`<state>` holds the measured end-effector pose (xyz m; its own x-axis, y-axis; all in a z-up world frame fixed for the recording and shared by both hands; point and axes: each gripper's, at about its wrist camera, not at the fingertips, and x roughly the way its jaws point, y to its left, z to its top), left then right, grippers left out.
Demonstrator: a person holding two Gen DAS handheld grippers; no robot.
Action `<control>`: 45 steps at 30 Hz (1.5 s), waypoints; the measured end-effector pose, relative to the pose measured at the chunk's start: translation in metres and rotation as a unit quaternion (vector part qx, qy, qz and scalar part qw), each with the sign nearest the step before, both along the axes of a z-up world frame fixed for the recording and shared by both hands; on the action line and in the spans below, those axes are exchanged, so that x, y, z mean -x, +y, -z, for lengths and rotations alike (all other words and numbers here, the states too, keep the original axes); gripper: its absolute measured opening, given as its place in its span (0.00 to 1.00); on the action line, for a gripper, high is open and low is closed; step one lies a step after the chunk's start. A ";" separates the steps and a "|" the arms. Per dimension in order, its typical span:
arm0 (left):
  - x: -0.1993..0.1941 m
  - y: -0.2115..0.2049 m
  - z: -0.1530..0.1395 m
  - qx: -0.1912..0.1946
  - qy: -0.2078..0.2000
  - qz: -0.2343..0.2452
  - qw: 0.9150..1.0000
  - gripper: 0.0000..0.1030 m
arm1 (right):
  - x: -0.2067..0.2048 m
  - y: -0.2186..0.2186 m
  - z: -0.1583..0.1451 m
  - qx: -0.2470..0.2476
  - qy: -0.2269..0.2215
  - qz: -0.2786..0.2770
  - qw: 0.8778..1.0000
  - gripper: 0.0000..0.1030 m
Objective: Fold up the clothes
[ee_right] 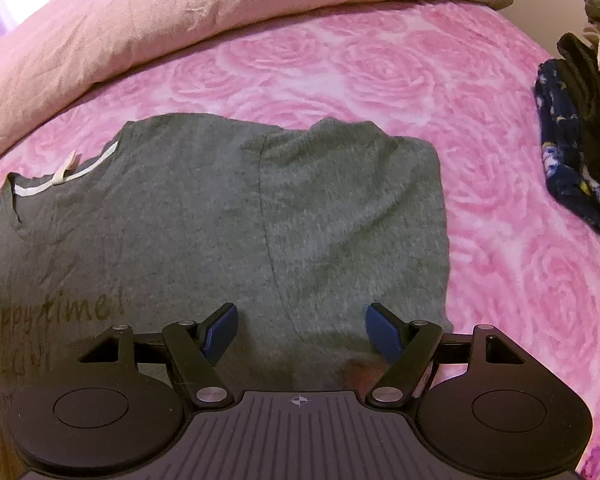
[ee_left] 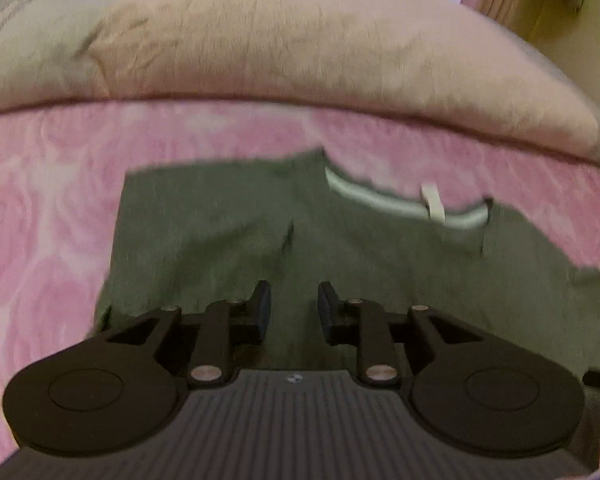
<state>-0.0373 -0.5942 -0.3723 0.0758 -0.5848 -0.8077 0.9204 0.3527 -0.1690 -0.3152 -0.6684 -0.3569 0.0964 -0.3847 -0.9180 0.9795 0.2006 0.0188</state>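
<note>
The grey T-shirt [ee_right: 204, 216] lies flat on the pink rose-patterned bedspread [ee_right: 380, 76], its white-trimmed neckline [ee_right: 66, 178] toward the beige pillow [ee_left: 284, 40] and its sides seemingly folded inward along lengthwise creases. Both grippers hover just above its near half, empty: the left gripper [ee_left: 294, 308] parted narrowly, the right gripper [ee_right: 300, 330] spread wide. The shirt's long axis runs straight ahead from both, with the right gripper nearer the right-hand edge.

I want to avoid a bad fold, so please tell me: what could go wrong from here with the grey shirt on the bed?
1. Both grippers, left and right, hover open over the grey shirt; closing here may pinch only the top layer.
2. The sleeve already folded in could slip open if the cloth is dragged.
3. The pile of clothes lies close on the right; a wide swing might disturb it.
</note>
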 end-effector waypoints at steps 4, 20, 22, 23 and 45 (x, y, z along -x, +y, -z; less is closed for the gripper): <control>-0.006 0.054 -0.010 0.039 0.026 0.008 0.999 0.25 | 0.012 0.003 0.000 0.002 -0.002 0.007 1.000 0.72; -0.032 0.093 -0.022 0.053 -0.084 0.140 0.985 0.37 | 0.023 0.022 0.004 -0.012 0.002 -0.001 1.000 0.72; -0.031 0.097 -0.017 0.034 -0.055 0.146 0.987 0.37 | 0.025 0.026 0.004 -0.013 0.004 -0.004 1.000 0.72; -0.030 0.100 -0.015 0.025 -0.041 0.150 0.988 0.37 | 0.028 0.027 0.004 -0.013 0.002 0.000 1.000 0.72; -0.024 0.103 -0.003 -0.035 -0.064 0.045 0.996 0.11 | 0.093 0.063 0.007 -0.039 -0.039 0.067 0.996 0.72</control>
<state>-0.0132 -0.4910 -0.3697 0.1306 -0.5360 -0.8340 0.9614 0.2739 -0.0255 -0.4081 -0.6059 -0.3635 0.1217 -0.3261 -0.9375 0.9923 0.0620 0.1072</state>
